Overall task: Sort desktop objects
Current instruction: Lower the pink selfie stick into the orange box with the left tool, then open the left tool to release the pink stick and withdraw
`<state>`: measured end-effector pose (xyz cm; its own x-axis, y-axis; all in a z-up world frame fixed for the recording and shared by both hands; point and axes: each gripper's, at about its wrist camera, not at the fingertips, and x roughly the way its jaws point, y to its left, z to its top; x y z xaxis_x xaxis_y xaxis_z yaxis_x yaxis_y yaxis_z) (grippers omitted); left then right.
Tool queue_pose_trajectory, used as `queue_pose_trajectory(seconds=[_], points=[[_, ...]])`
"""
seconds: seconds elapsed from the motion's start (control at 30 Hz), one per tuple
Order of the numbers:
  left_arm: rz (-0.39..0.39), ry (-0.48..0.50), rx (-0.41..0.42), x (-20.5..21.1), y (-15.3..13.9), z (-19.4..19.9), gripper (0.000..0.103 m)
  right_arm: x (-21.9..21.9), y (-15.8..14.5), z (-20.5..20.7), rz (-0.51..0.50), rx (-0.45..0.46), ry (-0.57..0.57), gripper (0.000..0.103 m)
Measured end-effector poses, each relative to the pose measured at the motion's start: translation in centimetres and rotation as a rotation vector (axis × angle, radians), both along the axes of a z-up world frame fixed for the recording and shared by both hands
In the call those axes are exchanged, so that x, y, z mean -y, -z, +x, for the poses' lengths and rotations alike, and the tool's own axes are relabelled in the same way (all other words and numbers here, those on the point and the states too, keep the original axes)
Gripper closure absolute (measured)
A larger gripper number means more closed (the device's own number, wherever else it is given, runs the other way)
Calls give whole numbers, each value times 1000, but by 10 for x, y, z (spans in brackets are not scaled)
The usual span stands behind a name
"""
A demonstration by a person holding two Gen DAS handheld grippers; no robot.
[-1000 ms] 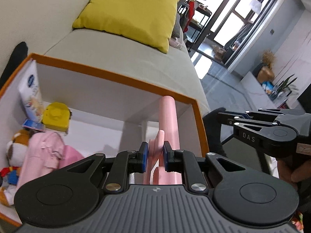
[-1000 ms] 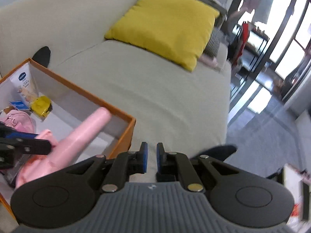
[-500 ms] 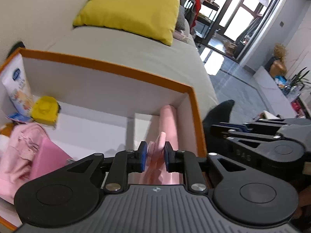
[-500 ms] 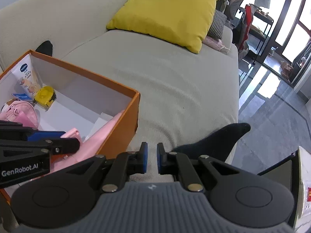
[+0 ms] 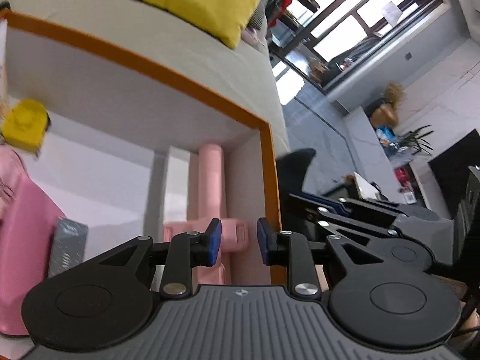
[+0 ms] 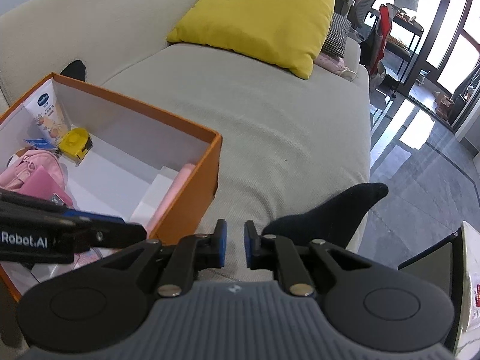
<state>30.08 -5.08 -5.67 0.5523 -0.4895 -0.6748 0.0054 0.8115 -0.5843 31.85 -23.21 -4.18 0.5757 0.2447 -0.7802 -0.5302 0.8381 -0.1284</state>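
I see the grey sofa (image 6: 270, 126) carrying the orange box (image 5: 267, 162). Inside it, against the right wall, lies the pink tool (image 5: 210, 180), its near end just past my left hand-held gripper (image 5: 239, 241), whose jaws have just been opening and no longer press it. My right hand-held gripper (image 6: 235, 244) hovers over the sofa, slightly parted, empty.

Right tongs (image 6: 235, 244) slightly parted over grey sofa (image 6: 270, 126), orange box (image 6: 192, 198) left, yellow cushion (image 6: 264, 18) beyond
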Motion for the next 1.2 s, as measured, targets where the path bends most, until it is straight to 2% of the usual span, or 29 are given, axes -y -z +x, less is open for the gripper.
queue_pose_trajectory(seconds=[0.07,0.2,0.4,0.63,0.8,1.03,1.2], points=[[35,-1,-5,3,3,2,75,-1,0,-1,-3,2,-1,87],[12,-13,-15,-3,6,2,75,0,-3,-3,0,5,-4,87],[36,3,38,-6,-13,-9,75,-4,-10,-12,-1,6,-13,87],[140,-12,142,-12,-48,-48,75,-15,-32,-44,1,42,-61,86],[219,-71,213,-29,-70,-83,75,-27,-39,-74,22,46,-102,85],[327,-148,303,-53,-92,-128,75,-48,-45,-112,99,37,-135,79],[374,-190,368,-65,-104,-151,75,-58,-48,-135,157,26,-136,78]])
